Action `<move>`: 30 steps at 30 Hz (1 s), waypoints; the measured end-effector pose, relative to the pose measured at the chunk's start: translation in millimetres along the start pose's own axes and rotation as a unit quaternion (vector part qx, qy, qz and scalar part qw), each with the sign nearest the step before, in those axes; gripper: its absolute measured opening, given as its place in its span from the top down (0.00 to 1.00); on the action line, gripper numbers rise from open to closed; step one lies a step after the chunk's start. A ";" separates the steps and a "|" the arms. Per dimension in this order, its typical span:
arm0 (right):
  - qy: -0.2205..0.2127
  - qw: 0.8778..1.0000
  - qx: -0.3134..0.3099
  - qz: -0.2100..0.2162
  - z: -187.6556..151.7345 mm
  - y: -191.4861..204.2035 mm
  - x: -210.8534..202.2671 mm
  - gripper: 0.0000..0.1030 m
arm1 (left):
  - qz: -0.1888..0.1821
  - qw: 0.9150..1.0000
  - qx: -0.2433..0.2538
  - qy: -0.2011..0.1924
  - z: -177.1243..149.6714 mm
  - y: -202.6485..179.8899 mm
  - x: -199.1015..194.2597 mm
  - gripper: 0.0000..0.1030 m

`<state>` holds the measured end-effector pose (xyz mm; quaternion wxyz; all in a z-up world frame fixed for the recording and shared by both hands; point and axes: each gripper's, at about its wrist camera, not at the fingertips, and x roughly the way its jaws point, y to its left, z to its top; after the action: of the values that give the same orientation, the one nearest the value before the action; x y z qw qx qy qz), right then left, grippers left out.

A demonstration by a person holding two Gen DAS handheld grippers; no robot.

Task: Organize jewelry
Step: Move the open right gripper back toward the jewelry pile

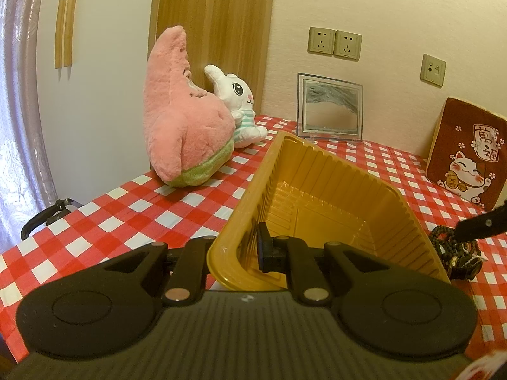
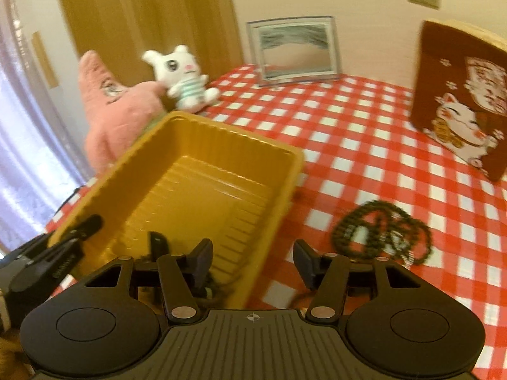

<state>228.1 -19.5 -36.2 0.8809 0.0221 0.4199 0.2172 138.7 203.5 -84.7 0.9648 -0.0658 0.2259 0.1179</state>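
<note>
Bead jewelry (image 2: 383, 234): dark strands are seen heaped on the checked tablecloth (image 2: 364, 120), lower right of the right wrist view, just beside the tray's right wall; in the left wrist view the heap (image 1: 456, 253) lies at the right edge.
Yellow tray (image 2: 196, 183): it is placed centre-left, and dark strands are glimpsed at its near corner, partly hidden.
Left gripper (image 1: 255, 247): it is clamped shut on the tray's near wall.
Right gripper (image 2: 253, 262): its jaws are held apart, nothing is gripped between them, and the tray's right wall is straddled.
Background: a pink plush (image 1: 180, 120) and a white bunny (image 1: 237, 107) are seen upper left, a clear frame (image 1: 329, 107) at the wall, and a cat-print box (image 1: 465, 155) at right.
</note>
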 end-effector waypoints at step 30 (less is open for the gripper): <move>0.029 0.996 0.054 -0.060 -50.5 -88.9 -15.3 0.43 | 0.000 1.000 0.001 0.001 1.1 1.7 0.2 0.88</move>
<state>214.2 -113.3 -77.3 0.8776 0.0378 0.4565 0.1416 138.9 205.4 -83.9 0.9645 -0.0647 0.2273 0.1177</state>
